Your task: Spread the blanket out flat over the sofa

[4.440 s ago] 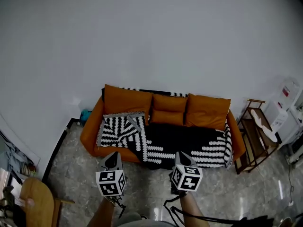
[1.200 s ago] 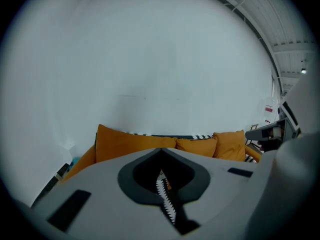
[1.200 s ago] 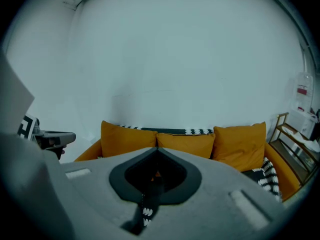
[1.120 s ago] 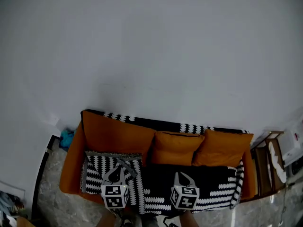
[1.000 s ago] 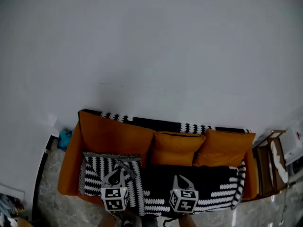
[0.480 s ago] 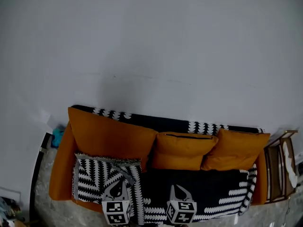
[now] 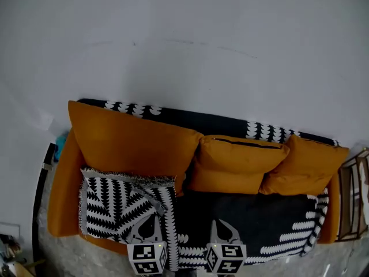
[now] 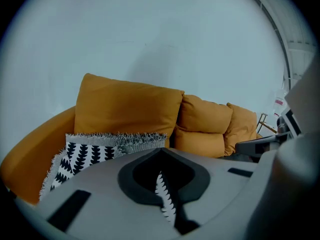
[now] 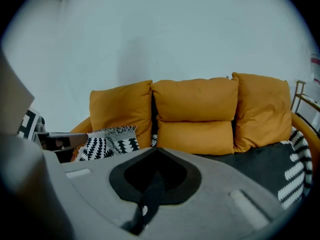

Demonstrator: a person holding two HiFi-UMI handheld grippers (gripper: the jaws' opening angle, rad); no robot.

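Blanket of black-and-white patterned woven cloth (image 7: 259, 227) covers the seat of the orange upholstered sofa (image 7: 60, 206). It also runs up behind the cushions, where its patterned edge shows along the top of the backrest. At the sofa's left end, part of it lies doubled back on itself. This part is white with rows of black leaf shapes and a grey fringe, and it rests on the seat against the large orange back cushion (image 7: 132, 146).

Your left gripper (image 7: 148, 227) sits at the front edge of that folded part. Its fingers are pressed together, pinching a narrow strip of the white patterned cloth. Your right gripper (image 7: 222, 229) is near it, toward the middle of the seat, with its fingers closed on a fold of the black cloth. Both grippers point toward the backrest and tilt downward.

In the middle of the sofa, two smaller orange cushions (image 7: 239, 154) sit one above the other. Another orange cushion (image 7: 305, 166) leans at the right end.

A plain white wall (image 7: 184, 51) rises behind the sofa. A wooden rack (image 7: 351, 201) stands just past the sofa's right arm, and grey stone floor (image 7: 69, 258) shows in front.
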